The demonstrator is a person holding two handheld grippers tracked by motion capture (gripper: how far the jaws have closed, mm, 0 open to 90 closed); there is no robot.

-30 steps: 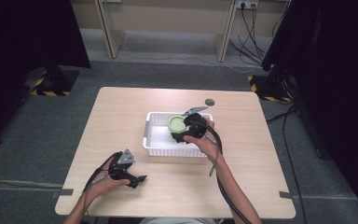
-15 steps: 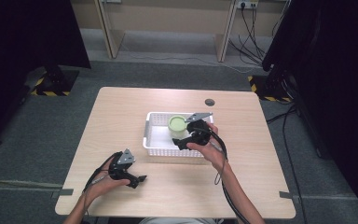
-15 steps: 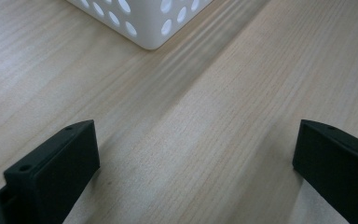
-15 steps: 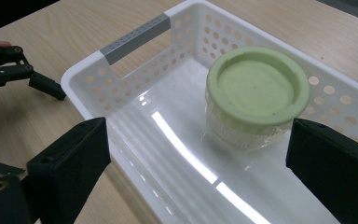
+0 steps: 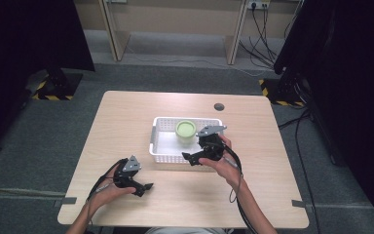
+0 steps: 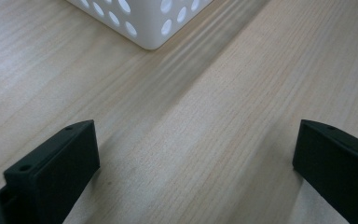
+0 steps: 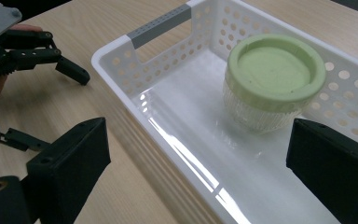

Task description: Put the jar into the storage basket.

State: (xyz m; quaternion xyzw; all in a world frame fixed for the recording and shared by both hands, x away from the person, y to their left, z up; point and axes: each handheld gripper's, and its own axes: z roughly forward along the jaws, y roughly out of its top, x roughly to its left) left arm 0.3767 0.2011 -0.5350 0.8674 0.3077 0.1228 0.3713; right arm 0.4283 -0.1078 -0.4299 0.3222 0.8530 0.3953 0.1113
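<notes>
While a person's left gripper point(image 5: 146, 186) rests on the table point(image 5: 126, 122) near the front edge, jaws spread and empty, the right gripper point(image 5: 187, 157) hovers over the near rim of a white basket point(image 5: 153, 139), jaws also spread. Beyond it, a green-lidded jar point(image 5: 185, 130) stands inside. A low sweep could likely catch the rim and shove the basket.

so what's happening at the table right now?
A person holds a hand-held gripper in each hand at a light wooden table. The right hand-held gripper hangs open at the near edge of a white perforated plastic basket, which holds a clear ribbed jar with a pale green lid. The left hand-held gripper is open too, low over bare tabletop near the front left. Neither grips anything.
</notes>
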